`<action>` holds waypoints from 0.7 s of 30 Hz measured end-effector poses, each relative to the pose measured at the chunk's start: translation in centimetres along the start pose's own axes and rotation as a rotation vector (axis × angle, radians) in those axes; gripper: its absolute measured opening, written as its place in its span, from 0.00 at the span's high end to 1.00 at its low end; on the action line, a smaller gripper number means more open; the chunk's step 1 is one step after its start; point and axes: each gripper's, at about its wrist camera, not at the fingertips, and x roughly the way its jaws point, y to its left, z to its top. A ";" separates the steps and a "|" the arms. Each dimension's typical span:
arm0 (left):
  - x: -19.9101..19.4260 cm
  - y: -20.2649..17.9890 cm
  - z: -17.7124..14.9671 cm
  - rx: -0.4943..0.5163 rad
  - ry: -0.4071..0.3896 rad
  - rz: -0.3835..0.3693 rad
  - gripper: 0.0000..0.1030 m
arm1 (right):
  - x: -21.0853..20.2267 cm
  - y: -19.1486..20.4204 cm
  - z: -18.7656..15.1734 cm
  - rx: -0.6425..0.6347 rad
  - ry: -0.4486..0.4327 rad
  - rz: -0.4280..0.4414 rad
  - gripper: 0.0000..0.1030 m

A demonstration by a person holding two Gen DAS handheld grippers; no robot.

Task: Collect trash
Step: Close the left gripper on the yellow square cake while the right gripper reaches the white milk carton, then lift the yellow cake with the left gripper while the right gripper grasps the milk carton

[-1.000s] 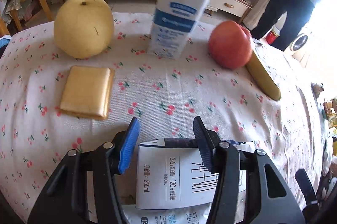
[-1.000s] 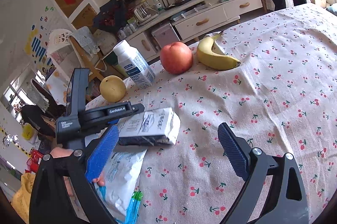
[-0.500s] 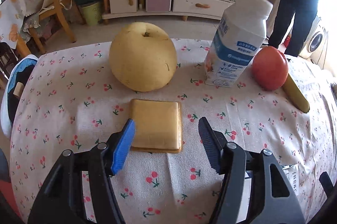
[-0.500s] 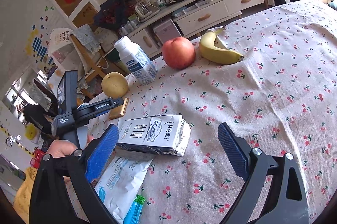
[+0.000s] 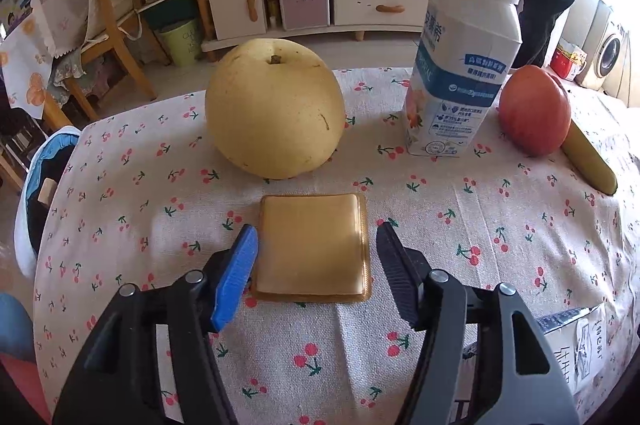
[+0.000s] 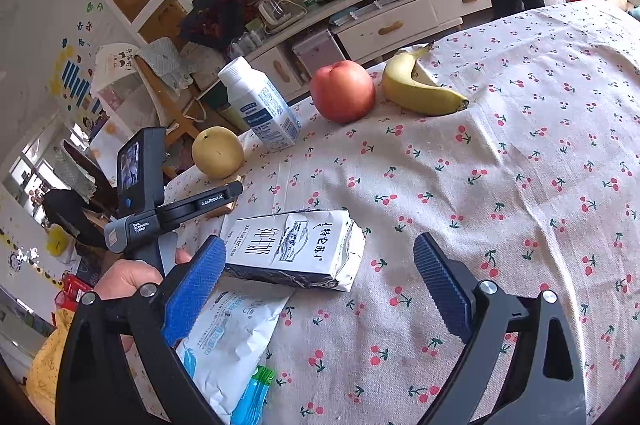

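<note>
1. Tan-gold flat square foil sachet (image 5: 312, 245) lies flat on the desk (image 5: 500, 245), which has a cherry-print cloth on it. It sits just in front of the round yellow pear (image 5: 275, 109).
2. Left gripper (image 5: 316, 257) straddles the sachet: fingers (image 5: 236, 273) about half open and just been opening, blue pad just outside the left edge, black pad just clear of the right edge. No pad contact that I can see, nothing held.
3. Right gripper (image 6: 316, 285) fingers spread wide and empty, hovering near the crushed white milk carton with black lettering (image 6: 296, 249), which lies on its side on the desk. Carton overlaps a crumpled white-and-blue plastic wrapper (image 6: 228, 341).
4. Handling, my read: sachet looks light, thin, soft in the middle, with a stiffer sealed rim. Glossy foil will likely slip. Flat on cloth means pads may snag fabric.
5. Take hold across the two side edges, at mid-length, fingers low. Expect it to bow upward when squeezed; fine, that gives the pads something to bite.
6. Carton: light, already dented, tolerates a firm squeeze across its narrow faces.
7. Upright white-and-blue drink bottle (image 5: 460, 65), red apple (image 5: 534, 111), yellow banana (image 6: 420, 89) probably not trash; leave.
</note>
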 end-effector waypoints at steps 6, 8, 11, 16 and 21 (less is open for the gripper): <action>0.4 1.2 -0.7 -0.017 0.000 -0.016 0.27 | 0.3 0.2 0.1 -0.015 0.011 -0.004 0.09; 0.3 1.2 -0.7 -0.020 -0.011 -0.029 0.37 | 0.5 0.3 0.2 -0.025 0.014 -0.014 0.09; 0.3 0.8 -0.9 -0.013 -0.016 -0.031 0.40 | 1.1 0.4 0.2 -0.050 0.031 -0.032 0.09; -0.5 0.7 -2.1 -0.020 -0.017 -0.050 0.42 | 2.5 0.7 0.2 -0.099 0.061 -0.042 0.09; -2.8 1.6 -3.5 -0.029 -0.048 -0.082 0.42 | 4.7 1.1 -0.1 -0.134 0.118 -0.005 0.09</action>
